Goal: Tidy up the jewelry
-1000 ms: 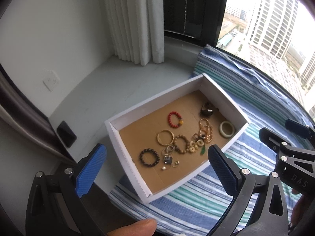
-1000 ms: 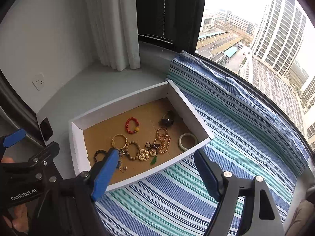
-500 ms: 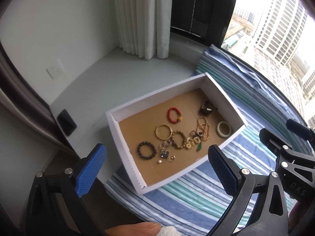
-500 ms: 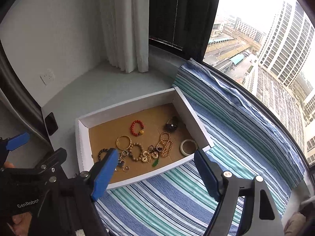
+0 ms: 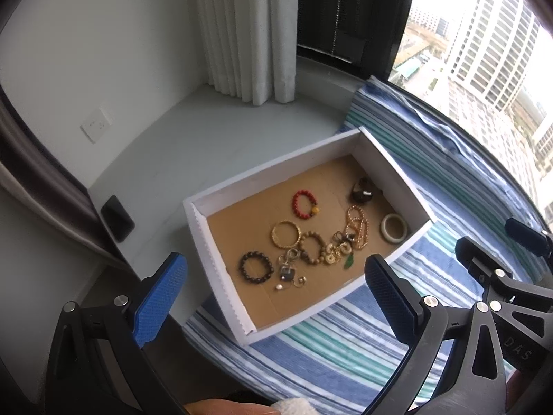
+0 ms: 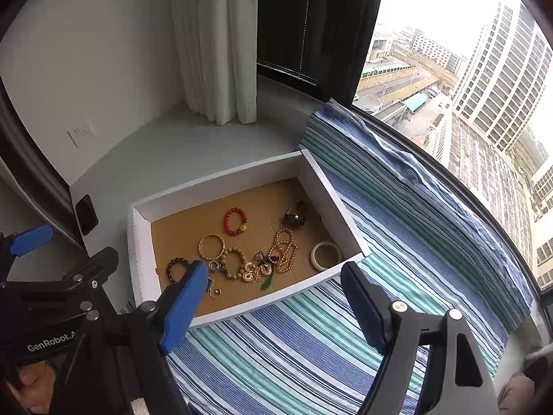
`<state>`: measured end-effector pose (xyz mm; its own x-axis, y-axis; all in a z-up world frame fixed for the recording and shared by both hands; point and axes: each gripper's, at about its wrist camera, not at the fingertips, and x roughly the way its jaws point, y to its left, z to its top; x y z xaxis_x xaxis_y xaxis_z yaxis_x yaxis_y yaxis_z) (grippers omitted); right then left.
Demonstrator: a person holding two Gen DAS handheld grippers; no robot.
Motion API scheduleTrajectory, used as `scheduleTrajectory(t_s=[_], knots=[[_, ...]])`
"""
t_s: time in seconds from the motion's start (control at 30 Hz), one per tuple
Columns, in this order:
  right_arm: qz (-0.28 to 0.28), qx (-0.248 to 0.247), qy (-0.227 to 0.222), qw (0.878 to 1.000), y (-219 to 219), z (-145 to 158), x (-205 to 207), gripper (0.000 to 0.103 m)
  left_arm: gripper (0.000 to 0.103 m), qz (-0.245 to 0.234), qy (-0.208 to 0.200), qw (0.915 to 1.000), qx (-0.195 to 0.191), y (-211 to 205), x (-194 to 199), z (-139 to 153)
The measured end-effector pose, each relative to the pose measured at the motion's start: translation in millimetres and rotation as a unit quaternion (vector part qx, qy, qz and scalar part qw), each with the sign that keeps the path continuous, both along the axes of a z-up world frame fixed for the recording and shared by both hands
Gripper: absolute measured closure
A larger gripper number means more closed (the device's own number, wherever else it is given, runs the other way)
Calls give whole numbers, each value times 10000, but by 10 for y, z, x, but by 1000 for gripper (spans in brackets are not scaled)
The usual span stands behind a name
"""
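A white cardboard box [image 5: 221, 263] [image 6: 141, 269] with a brown floor holds loose jewelry: a red bead bracelet [image 5: 304, 203] [image 6: 235, 220], a gold bangle [image 5: 285, 234] [image 6: 211, 247], a dark bead bracelet [image 5: 256, 266] [image 6: 175, 269], a pale jade bangle [image 5: 394, 228] [image 6: 326, 255], gold chains [image 5: 357, 226] [image 6: 285, 250], a dark lump [image 5: 362, 190] [image 6: 294, 219] and small rings. My left gripper [image 5: 273, 297] is open and empty above the box's near side. My right gripper [image 6: 273, 304] is open and empty, just right of the left one.
The box rests on a blue, green and white striped cloth [image 5: 345, 346] [image 6: 397, 242] on a window ledge. A black phone [image 5: 116, 218] [image 6: 86, 214] lies at the left. White curtains [image 5: 242, 34] hang behind. Window glass runs along the right.
Both grippers have pulled back and up from the box, which looks smaller and further off. Nothing was picked up.
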<state>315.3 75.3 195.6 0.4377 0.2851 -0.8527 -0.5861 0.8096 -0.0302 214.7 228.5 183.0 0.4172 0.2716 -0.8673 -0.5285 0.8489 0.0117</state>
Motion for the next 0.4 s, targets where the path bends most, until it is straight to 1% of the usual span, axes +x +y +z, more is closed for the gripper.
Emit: scheduleTrajectory(t_s=[0.2, 0.27, 0.4], knots=[[-38, 5, 14, 10000, -12, -4, 50, 22, 1, 38, 20, 10000, 9, 18, 33, -22], [-38, 15, 24, 10000, -14, -8, 58, 22, 1, 70, -32, 10000, 12, 24, 18, -19], [-33, 43, 38, 10000, -19, -14, 59, 22, 1, 105, -117, 9998, 140, 6, 0, 3]])
